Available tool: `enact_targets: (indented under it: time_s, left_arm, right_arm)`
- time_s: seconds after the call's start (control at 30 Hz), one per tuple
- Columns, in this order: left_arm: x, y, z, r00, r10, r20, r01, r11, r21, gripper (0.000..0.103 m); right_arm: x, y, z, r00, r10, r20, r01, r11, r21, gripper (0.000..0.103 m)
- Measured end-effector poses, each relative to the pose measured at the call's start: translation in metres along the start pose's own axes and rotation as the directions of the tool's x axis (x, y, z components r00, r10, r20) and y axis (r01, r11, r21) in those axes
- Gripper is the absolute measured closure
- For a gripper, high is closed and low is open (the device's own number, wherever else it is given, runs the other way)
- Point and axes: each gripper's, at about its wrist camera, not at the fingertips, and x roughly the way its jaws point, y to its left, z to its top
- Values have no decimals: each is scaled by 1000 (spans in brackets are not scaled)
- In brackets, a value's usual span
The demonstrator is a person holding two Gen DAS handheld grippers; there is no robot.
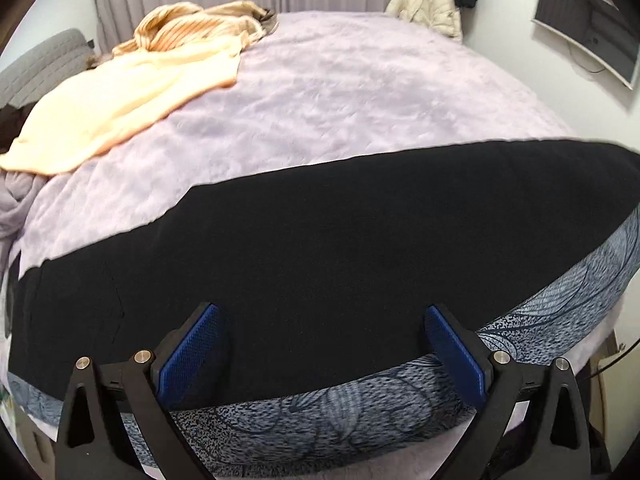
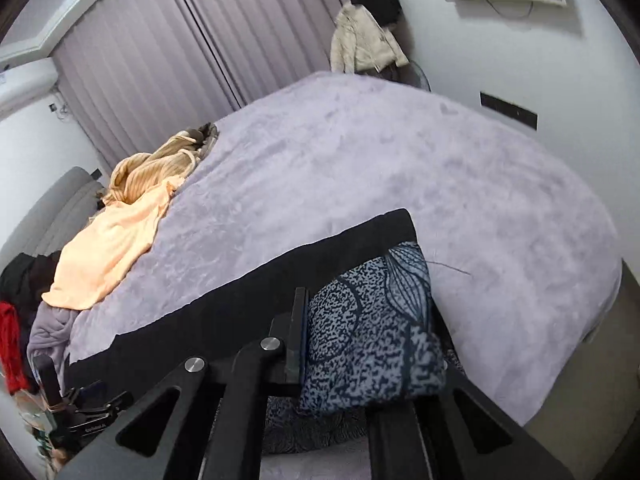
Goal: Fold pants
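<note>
The pants [image 1: 320, 240] lie as a long band across the near side of the bed, black on top. A blue-grey leaf-patterned layer [image 1: 360, 412] shows along their near edge. My left gripper [image 1: 324, 344] hovers over that near edge, open, its blue pads [image 1: 188, 356] wide apart with only flat cloth below them. In the right wrist view, one end of the pants [image 2: 372, 320] is bunched and lifted, patterned side out. My right gripper [image 2: 368, 332] is shut on this bunch, and the cloth hides its right finger.
A lilac fleece blanket [image 1: 360, 92] covers the bed. A peach garment [image 1: 120, 96] and a striped tan one [image 1: 192, 24] lie at the far left. Jackets [image 1: 432, 4] hang at the back wall and a screen [image 1: 584, 28] is mounted on the right. Clothes pile [image 2: 16, 320] beside the bed.
</note>
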Motion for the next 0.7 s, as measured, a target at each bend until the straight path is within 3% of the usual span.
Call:
enact_targets:
  time_s: [0.07, 0.13, 0.27, 0.33, 0.37, 0.43, 0.47, 0.53, 0.57, 0.63, 0.7]
  left_arm:
    - [-3, -4, 2, 1000, -17, 0, 17, 1000, 26, 1]
    - [0, -7, 0, 1000, -9, -9, 10, 999, 47, 1]
    - [22, -8, -9, 996, -21, -86, 25, 999, 47, 1]
    - [34, -7, -14, 993, -11, -117, 15, 999, 38, 1]
    - [33, -8, -13, 994, -3, -112, 8, 999, 44, 1]
    - [24, -12, -11, 995, 20, -100, -15, 998, 55, 1]
    - [20, -13, -11, 996, 26, -82, -21, 998, 60, 1]
    - [13, -18, -11, 998, 29, -58, -24, 997, 74, 1]
    - [13, -20, -11, 998, 28, -58, -24, 997, 79, 1]
    - [12, -30, -14, 998, 8, -60, -3, 996, 94, 1]
    - [10, -43, -15, 998, -10, -59, 17, 992, 122, 1]
  right_arm:
    - [-11, 9, 7, 1000, -7, -1, 7, 999, -35, 96]
    - [-5, 5, 1, 997, -64, -37, 61, 996, -72, 95]
    - [55, -46, -37, 974, -119, -194, 122, 993, 3, 94]
    - [93, -57, -55, 953, -177, -248, 166, 984, -63, 89]
    - [101, -58, -60, 953, -180, -244, 164, 983, -82, 88]
    - [96, -58, -57, 957, -170, -234, 159, 985, -67, 78]
    - [89, -59, -51, 957, -180, -229, 169, 983, -65, 68]
    - [71, -62, -37, 955, -243, -171, 235, 970, -68, 42]
    - [55, -66, -31, 942, -314, -118, 308, 949, -68, 21]
    - [27, -67, -27, 935, -355, -27, 352, 933, -74, 16]
    - [13, -57, -29, 943, -334, -9, 330, 936, -123, 16]
